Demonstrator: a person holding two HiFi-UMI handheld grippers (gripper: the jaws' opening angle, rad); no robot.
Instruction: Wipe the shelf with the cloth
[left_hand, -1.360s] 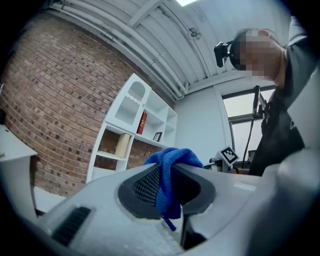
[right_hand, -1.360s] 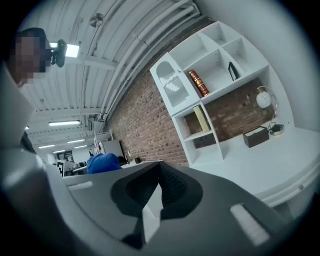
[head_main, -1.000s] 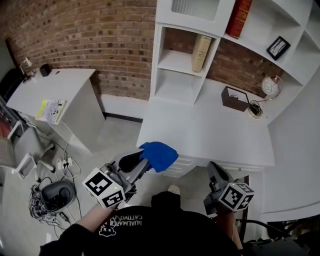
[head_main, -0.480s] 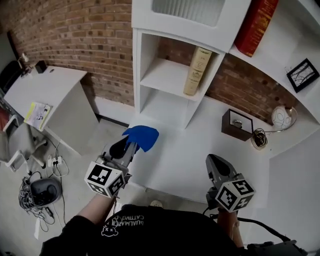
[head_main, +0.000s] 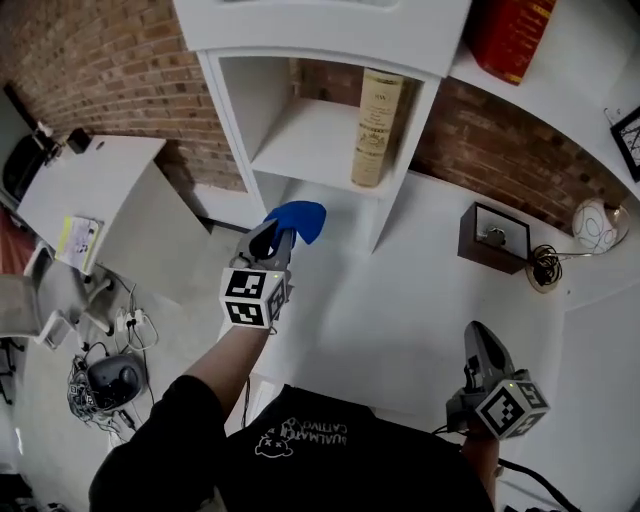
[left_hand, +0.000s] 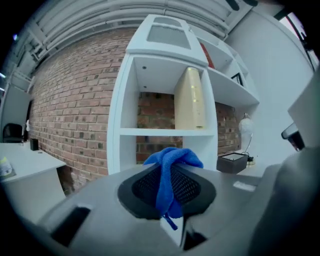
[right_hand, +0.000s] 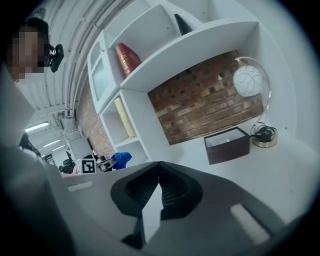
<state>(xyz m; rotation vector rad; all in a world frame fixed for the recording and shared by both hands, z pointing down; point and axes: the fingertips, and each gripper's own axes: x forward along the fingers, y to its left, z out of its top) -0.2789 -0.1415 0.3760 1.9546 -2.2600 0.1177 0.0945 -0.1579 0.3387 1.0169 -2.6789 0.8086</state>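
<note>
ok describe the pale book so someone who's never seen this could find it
Find the white shelf unit against the brick wall. On its middle shelf, at the right end, one tall book stands upright. It is cream, unlike the red book on the higher shelf to its right.

Your left gripper (head_main: 276, 235) holds the cloth (head_main: 300, 217) over the bench (head_main: 390, 310), just in front of the lower opening of the shelf (head_main: 305, 140). The book (head_main: 374, 128) stands on the shelf, above it and to its right. Your right gripper (head_main: 480, 338) sits well back on the right, with the box (head_main: 492, 238) ahead of it on the bench.
</note>
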